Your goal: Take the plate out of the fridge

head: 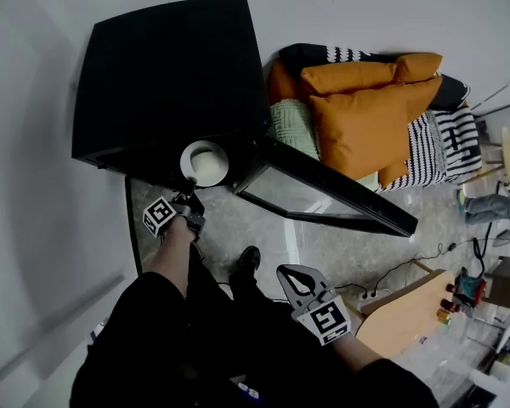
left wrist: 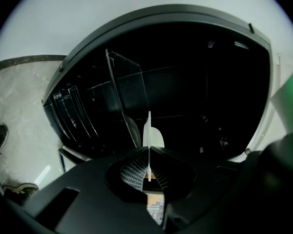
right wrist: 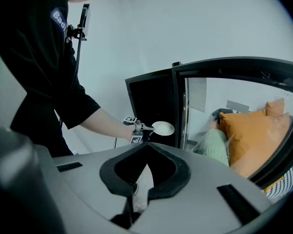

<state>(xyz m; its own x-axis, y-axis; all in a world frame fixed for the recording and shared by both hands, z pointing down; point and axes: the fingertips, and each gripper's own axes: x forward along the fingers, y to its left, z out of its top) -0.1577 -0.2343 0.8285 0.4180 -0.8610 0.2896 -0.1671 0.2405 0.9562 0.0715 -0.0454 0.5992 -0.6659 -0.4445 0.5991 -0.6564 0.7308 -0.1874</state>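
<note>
white plate (head: 206, 163) pinched by its near rim in the left gripper (head: 187, 194), jaws closed hard on the edge, ribbed pads (left wrist: 132, 172) against either face. lying about level and face up in the head view, right at the open front of the black fridge (head: 170, 75), just beside the hinge end of the door (head: 323, 189). whether wholly clear of the opening, impossible to tell. in the left gripper view, edge-on: a thin white blade down the middle of the jaws, dark fridge interior behind it, a clear pane (left wrist: 124, 96) catching a little light. in the right gripper view, a pale oval poking out past the marker cube, in front of the black opening.

door swung wide to the right in the head view, glass panel in a black frame.

right gripper (head: 282, 270) low and well apart from the fridge, near the person's body, aimed toward the open front. fingertips together, nothing between them.

bare left forearm (head: 174, 257) stretched toward the fridge from a black sleeve (head: 144, 330). black shoe (head: 248, 260) on the pale marbled floor (head: 229, 228) between the two grippers.

orange cushions (head: 365, 117), a green cushion (head: 289, 126) and black-and-white striped fabric (head: 446, 147) heaped against the wall just beside the fridge, behind the open door.
</note>
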